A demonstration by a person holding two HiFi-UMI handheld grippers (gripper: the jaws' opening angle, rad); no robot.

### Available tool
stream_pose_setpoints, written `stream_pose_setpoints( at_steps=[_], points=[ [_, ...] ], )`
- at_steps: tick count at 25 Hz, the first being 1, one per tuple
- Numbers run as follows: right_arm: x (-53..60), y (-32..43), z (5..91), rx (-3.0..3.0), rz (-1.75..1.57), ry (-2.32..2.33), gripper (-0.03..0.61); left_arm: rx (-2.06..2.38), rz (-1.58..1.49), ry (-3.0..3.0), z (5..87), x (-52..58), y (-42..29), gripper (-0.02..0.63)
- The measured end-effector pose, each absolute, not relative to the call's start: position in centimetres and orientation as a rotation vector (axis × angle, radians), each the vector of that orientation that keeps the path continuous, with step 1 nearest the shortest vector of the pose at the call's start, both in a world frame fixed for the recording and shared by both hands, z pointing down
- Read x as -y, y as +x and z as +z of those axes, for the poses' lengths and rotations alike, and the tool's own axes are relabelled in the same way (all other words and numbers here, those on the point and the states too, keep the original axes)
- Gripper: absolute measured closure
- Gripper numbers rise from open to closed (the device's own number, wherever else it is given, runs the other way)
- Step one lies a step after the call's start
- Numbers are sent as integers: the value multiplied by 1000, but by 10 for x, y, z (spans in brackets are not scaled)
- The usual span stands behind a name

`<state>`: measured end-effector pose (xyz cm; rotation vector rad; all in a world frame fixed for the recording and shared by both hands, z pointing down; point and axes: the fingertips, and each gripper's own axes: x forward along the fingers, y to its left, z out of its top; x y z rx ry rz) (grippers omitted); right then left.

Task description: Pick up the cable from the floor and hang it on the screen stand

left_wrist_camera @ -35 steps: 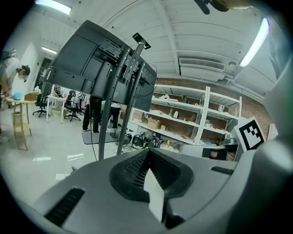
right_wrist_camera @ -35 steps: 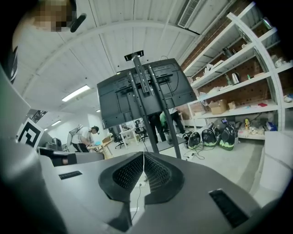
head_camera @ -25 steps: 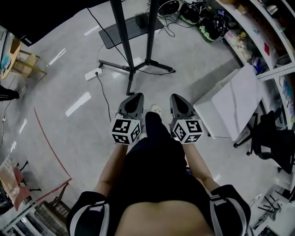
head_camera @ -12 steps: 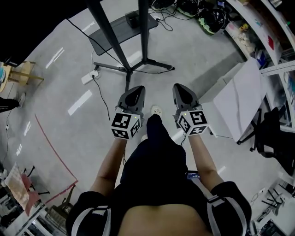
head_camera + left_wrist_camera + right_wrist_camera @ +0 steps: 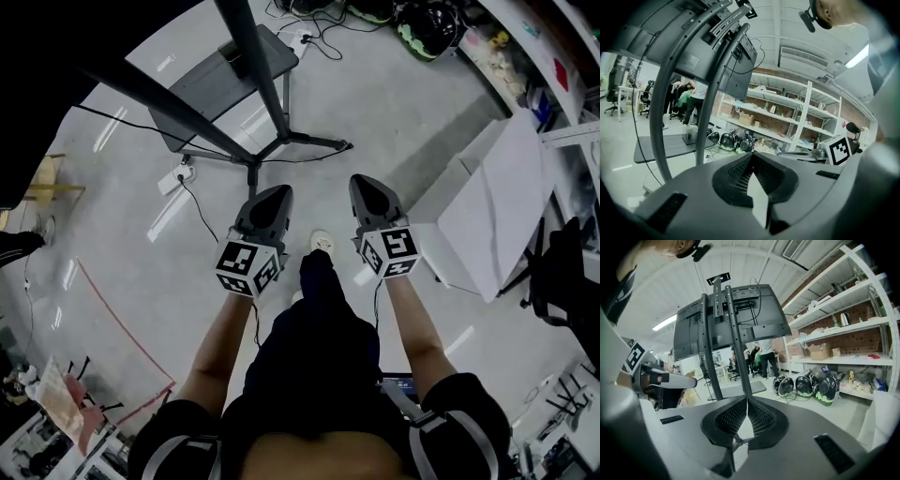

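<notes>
The screen stand rises on black poles at the upper left, and its legs spread on the floor ahead of me. A thin black cable runs over the floor from a white power strip toward my left side. My left gripper and right gripper are held side by side above the floor, short of the stand's legs, both shut and empty. The stand's poles fill the left gripper view. In the right gripper view the screen shows from behind on its poles.
A grey base plate lies behind the stand. A white table and a black chair stand at the right, with shelves and helmets behind them. A red line marks the floor at the left. My shoe shows between the grippers.
The head view has come closer to the stand, whose poles now loom larger at the upper left. Both grippers stay shut and side by side, slightly farther forward.
</notes>
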<state>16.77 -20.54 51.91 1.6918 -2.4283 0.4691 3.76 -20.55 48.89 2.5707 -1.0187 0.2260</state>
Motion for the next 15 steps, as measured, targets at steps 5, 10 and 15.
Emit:
stream_pose_setpoints(
  at_steps=[5,10,15],
  points=[
    [255,186,565,2381,467,1710,555,960,260,2583,530,245,51,607],
    [285,210,604,2321,477,1786,555,925,268,2553,577,279,71,607],
    [301,237,657,2252,499,1858,555,861,296,2539,641,302,93,607]
  ],
)
